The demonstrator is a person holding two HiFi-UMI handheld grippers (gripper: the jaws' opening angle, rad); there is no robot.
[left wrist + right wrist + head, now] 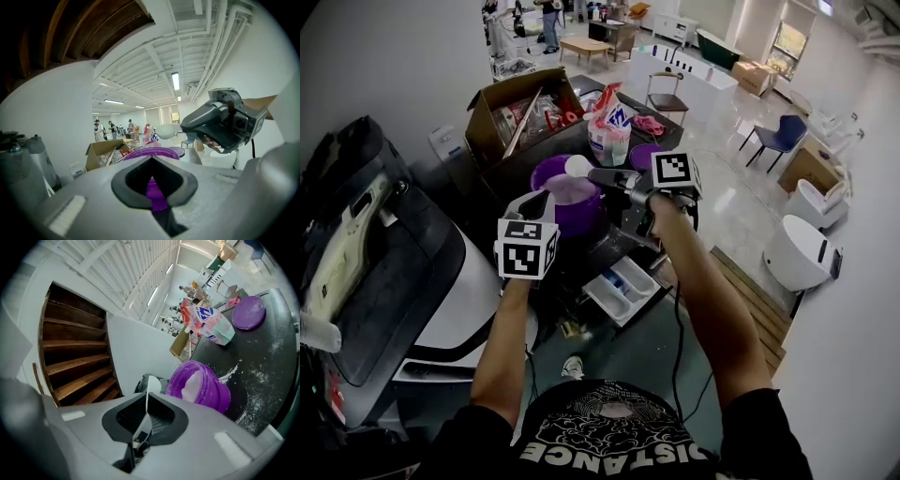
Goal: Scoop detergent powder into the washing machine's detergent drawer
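A purple tub (572,208) of white powder stands on the dark counter beside the washing machine (473,300). My left gripper (539,201) is shut on the tub's near rim, and purple shows between the jaws of the left gripper (154,190). My right gripper (615,177) is shut on the handle of a white spoon (578,166), whose bowl hangs over the tub's far rim. In the right gripper view the spoon (148,397) stands edge-on beside the tub (201,387). The detergent drawer (623,287) is pulled out below, white with compartments.
A pink and white detergent bag (610,127) and the purple lid (641,155) lie behind the tub. Spilled powder (255,399) dusts the counter. An open cardboard box (520,111) sits at the back left. A cable hangs from my right gripper.
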